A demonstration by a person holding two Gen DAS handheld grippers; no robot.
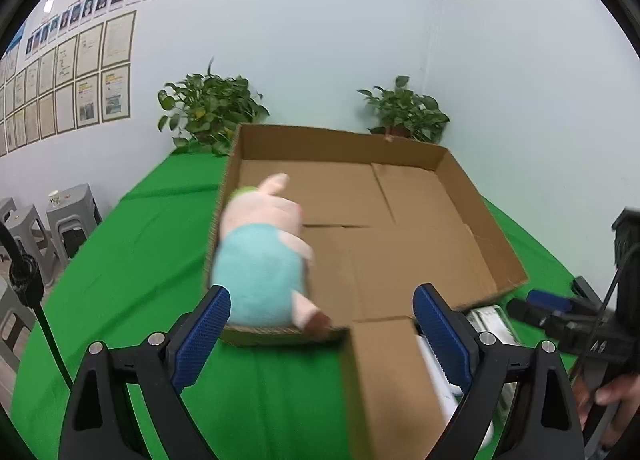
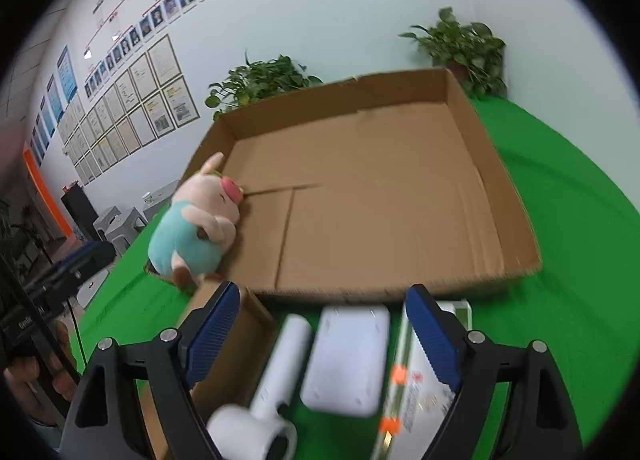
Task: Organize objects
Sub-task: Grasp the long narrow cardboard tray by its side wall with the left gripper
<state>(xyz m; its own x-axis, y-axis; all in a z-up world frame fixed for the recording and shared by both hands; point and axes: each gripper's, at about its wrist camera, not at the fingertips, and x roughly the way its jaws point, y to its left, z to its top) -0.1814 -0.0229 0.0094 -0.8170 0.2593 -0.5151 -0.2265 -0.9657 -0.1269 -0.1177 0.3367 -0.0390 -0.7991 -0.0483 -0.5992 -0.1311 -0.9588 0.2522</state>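
The plush pig (image 2: 196, 224) lies at the near left corner of the cardboard box (image 2: 384, 196), draped over the box's left wall where it meets the near wall. Its long axis runs from that corner inward: the pink snout points toward the middle of the box floor, the feet toward the near edge of the green tablecloth (image 2: 560, 260). In the left wrist view the pig (image 1: 262, 260) is blurred, seen from behind, and its face cannot be made out; the right wrist view shows the snout and one ear.

The left gripper (image 1: 322, 334) has its blue pads spread wide with nothing pressed between them; the pig sits just beyond the left pad. The right gripper (image 2: 320, 334) is also spread apart and holds nothing.

On the cloth at the box's near edge, the right wrist view shows a smaller brown carton (image 2: 236, 340), a white hair dryer (image 2: 272, 380) with its barrel pointing at the box, a white flat case (image 2: 348, 356) and a printed packet (image 2: 420, 384) partly hidden by the right pad. The left wrist view shows the carton (image 1: 384, 380) but only slivers of the others behind its right finger.

Two potted plants (image 1: 212, 112) stand at the far edge of the table.
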